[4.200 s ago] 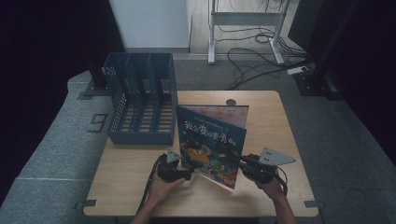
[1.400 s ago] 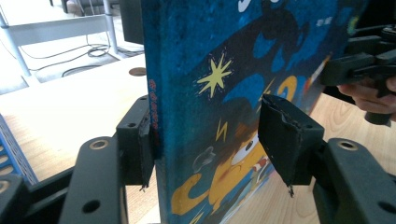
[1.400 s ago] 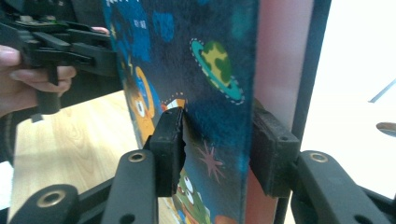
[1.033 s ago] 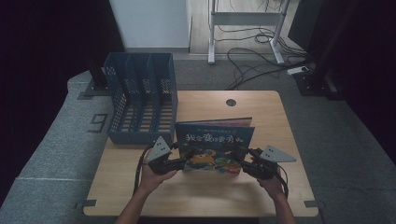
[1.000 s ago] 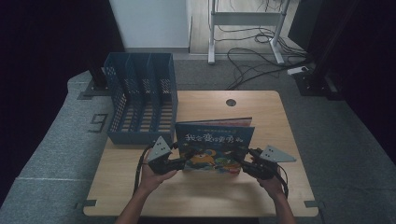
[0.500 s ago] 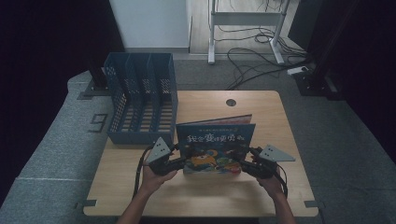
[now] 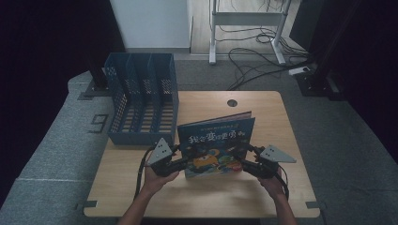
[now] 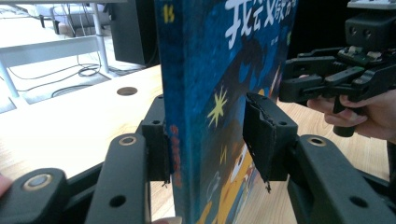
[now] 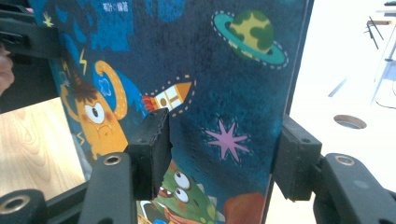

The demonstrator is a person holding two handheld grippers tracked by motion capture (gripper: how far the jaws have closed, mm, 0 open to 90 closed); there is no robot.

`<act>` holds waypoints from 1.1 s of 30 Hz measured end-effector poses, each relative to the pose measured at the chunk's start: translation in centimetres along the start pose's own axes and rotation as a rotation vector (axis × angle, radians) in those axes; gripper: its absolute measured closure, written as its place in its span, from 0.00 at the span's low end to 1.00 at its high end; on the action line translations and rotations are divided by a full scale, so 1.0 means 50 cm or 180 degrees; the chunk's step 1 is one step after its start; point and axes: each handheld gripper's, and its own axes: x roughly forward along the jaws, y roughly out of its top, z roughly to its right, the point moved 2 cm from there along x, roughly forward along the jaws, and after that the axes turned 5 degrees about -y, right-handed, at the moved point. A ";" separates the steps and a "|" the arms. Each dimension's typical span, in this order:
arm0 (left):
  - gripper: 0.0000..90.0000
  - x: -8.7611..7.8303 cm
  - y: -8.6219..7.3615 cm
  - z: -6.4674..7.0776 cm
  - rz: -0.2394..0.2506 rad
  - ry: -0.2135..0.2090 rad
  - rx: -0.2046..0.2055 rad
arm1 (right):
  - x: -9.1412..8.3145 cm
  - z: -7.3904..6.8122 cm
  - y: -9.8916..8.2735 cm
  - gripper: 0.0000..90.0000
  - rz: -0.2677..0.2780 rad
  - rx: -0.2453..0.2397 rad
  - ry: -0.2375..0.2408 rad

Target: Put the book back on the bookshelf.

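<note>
Blue file rack (image 7: 141, 101) with bare slots on worktop (image 7: 281, 122), picture book (image 7: 216, 147) upright beside it, left claw (image 7: 174, 161) and right claw (image 7: 246, 161) each straddling an edge, jaws parted

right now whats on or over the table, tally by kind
book: 1
blue file rack: 1
handheld grippers: 2, the left gripper and the right gripper, one at each side edge of the book
total: 4
</note>
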 end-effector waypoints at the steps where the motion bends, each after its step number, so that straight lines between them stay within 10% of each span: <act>1: 0.60 0.000 0.001 0.001 -0.0002 -0.0006 0.0008 | 0.001 0.000 -0.001 0.47 -0.0013 -0.0007 -0.0016; 33: 0.75 0.014 0.014 0.023 -0.0118 -0.0182 -0.0016 | 0.014 0.009 -0.017 0.41 -0.0155 0.0089 -0.0104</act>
